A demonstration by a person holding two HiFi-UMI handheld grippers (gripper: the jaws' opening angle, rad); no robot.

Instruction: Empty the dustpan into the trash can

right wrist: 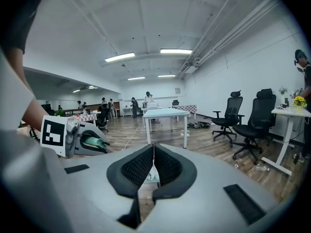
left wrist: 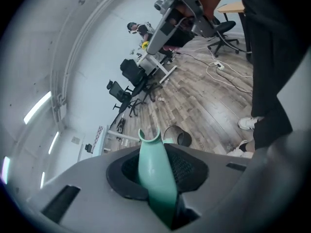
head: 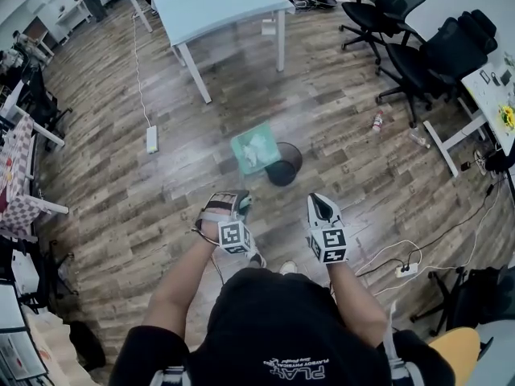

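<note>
The green dustpan (head: 255,149) hangs over the wooden floor with white scraps in its tray, its far edge beside the round black trash can (head: 283,164). My left gripper (head: 233,199) is shut on the dustpan's green handle (left wrist: 154,171), which runs out between the jaws toward the trash can (left wrist: 177,136). My right gripper (head: 320,203) is held level just to the right of the left one. Its jaws (right wrist: 154,164) are shut, pads touching and nothing between them. The right gripper view shows the left gripper (right wrist: 73,137) with the green handle (right wrist: 95,142).
A white table (head: 217,2) stands beyond the can. Black office chairs (head: 434,55) and a desk are at the right. A power strip on a cable (head: 151,139) lies at the left, bottles (head: 377,121) and more cables (head: 402,269) at the right.
</note>
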